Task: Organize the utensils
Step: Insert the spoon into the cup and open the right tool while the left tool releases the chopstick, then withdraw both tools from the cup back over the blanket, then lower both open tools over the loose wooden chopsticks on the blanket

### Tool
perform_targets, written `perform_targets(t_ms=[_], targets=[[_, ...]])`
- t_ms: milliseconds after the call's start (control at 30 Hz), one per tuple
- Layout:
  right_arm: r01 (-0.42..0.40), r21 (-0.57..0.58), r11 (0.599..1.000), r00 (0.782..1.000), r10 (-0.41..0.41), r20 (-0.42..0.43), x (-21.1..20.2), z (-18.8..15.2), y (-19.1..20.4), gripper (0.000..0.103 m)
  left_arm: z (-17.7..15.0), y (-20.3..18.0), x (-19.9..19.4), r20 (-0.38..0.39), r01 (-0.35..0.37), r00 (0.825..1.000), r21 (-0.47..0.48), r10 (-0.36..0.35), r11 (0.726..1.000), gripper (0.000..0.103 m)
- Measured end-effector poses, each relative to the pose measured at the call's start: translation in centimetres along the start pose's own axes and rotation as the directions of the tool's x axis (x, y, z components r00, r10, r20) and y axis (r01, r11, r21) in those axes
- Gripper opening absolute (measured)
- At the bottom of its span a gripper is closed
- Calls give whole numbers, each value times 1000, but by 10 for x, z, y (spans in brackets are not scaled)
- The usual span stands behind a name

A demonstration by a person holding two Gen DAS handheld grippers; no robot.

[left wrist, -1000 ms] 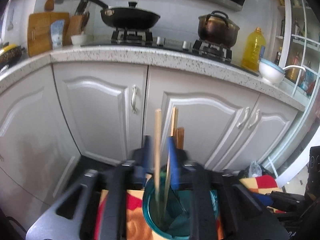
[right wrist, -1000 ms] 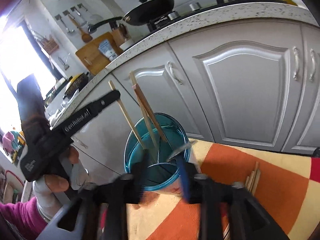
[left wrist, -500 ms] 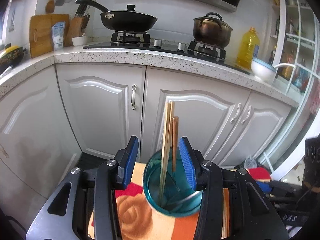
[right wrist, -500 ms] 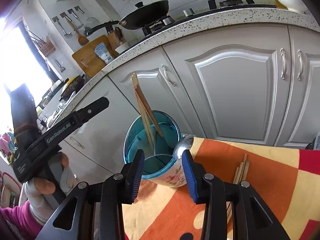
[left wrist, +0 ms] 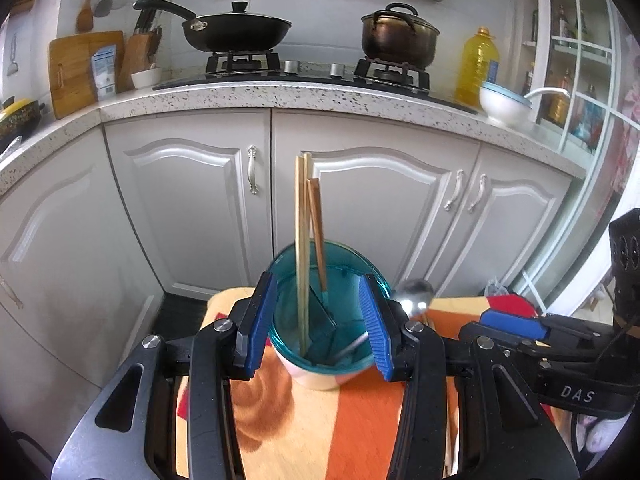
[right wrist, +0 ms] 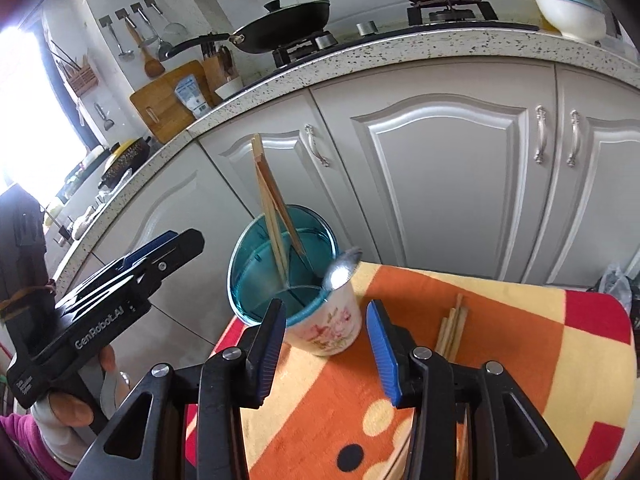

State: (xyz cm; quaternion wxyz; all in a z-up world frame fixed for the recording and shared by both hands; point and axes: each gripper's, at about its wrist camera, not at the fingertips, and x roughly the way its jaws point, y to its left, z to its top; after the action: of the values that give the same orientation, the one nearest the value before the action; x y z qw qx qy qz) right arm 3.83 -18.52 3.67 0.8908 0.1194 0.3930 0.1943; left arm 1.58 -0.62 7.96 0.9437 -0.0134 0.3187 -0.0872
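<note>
- Left gripper (left wrist: 320, 324), black frame with ribbed blue pads: jaws spread wide, one on each side of the holder's rim; whether the pads touch it cannot be told. Nothing is clamped.
- Right gripper (right wrist: 326, 342), same build: jaws wide open and holding nothing, its blue pads on the near side of the holder at about 6 o'clock, apart from it.
- Round utensil holder with a teal translucent rim and white floral body (left wrist: 329, 312): upright on the cloth, dividers visible inside; in the right wrist view (right wrist: 284, 276) it stands at the cloth's far left corner.
- Pale and brown wooden chopsticks (left wrist: 306, 240): standing in the holder, leaning toward 12 o'clock, tips well above the rim.
- Shiny metal spoon (right wrist: 340, 272): handle down in the holder, bowl resting on the rim at about 3 o'clock.
- Loose bundle of pale wooden chopsticks (right wrist: 452, 326): flat on the cloth, near the holder at its 3 o'clock.
- Orange, cream and red patterned cloth (right wrist: 500, 344): covers the surface under the holder.
- White panelled cabinet doors (left wrist: 192, 208) under a speckled countertop (left wrist: 280, 94): behind, at 12 o'clock.
</note>
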Motion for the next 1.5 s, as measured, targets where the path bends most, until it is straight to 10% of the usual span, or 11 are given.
perform_targets(t_ms=[1500], targets=[[235,79,969,952,-213,-221,9,-68,-74,48,-64,-49,26,-190,84,979,83,-67,993,42]])
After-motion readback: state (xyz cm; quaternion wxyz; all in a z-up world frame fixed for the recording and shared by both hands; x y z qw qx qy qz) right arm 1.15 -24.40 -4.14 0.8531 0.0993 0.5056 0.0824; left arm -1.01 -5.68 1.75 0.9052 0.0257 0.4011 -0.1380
